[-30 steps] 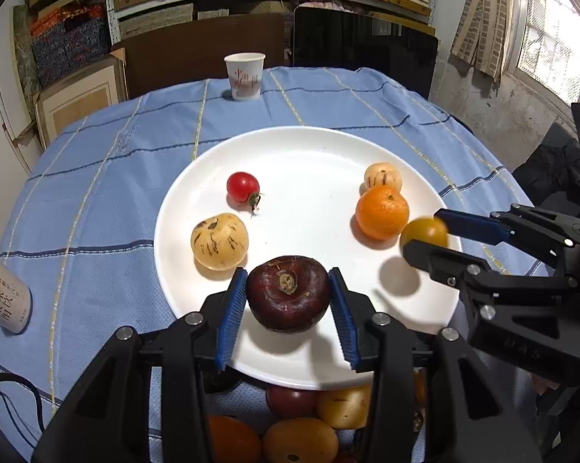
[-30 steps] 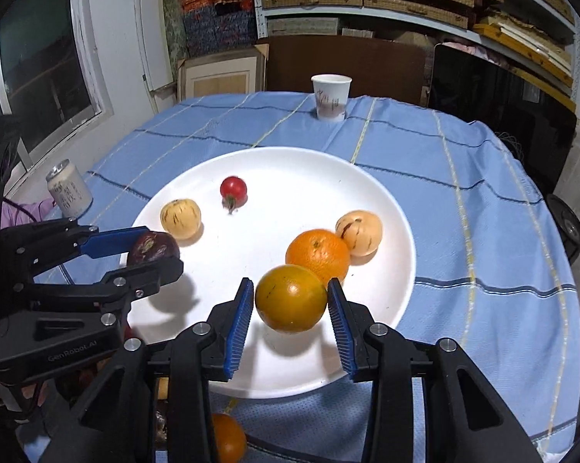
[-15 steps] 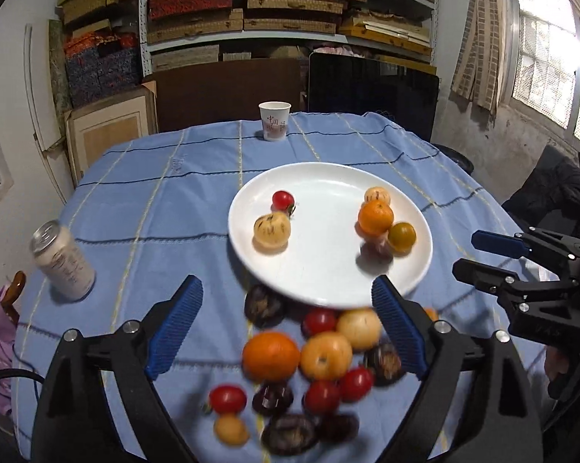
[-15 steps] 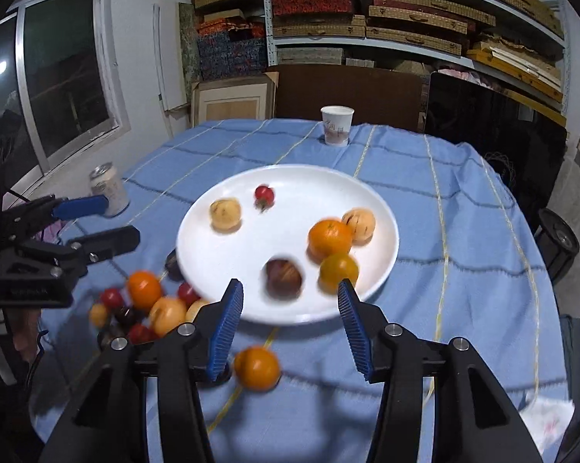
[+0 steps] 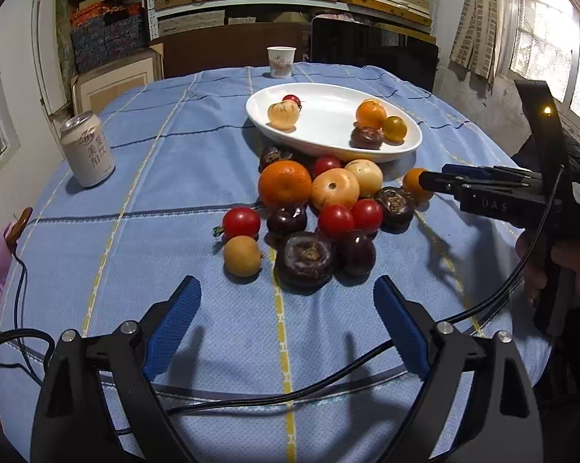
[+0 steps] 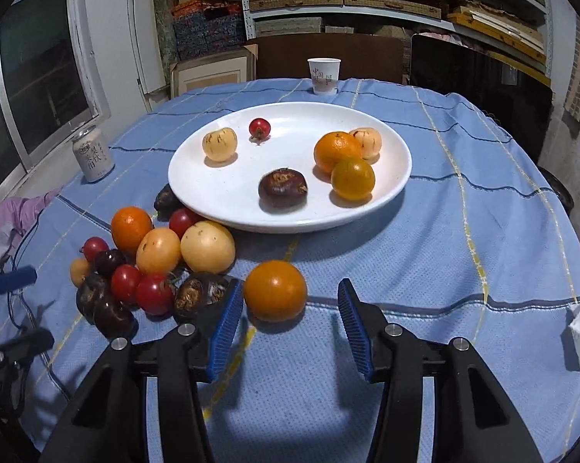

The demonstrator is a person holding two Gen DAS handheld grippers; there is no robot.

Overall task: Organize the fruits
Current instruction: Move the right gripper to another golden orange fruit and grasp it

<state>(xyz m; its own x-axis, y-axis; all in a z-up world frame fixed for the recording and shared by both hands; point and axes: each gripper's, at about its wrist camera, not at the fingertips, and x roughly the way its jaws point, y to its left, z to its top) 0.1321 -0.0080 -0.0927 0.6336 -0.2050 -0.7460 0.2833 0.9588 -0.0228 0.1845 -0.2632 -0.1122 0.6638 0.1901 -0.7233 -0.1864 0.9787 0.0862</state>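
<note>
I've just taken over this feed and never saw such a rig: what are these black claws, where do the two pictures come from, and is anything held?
No robot: a person holds a two-finger claw in each hand, with a camera on each looking along its fingers. One picture looks past the left claw, the other past the right claw. On the blue cloth a white plate carries six fruits; a pile of loose fruit lies beside it, with a can and a paper cup farther off. Nothing is held: the left claw has just opened wide, and the right stands open around an orange lying on the cloth.
</note>
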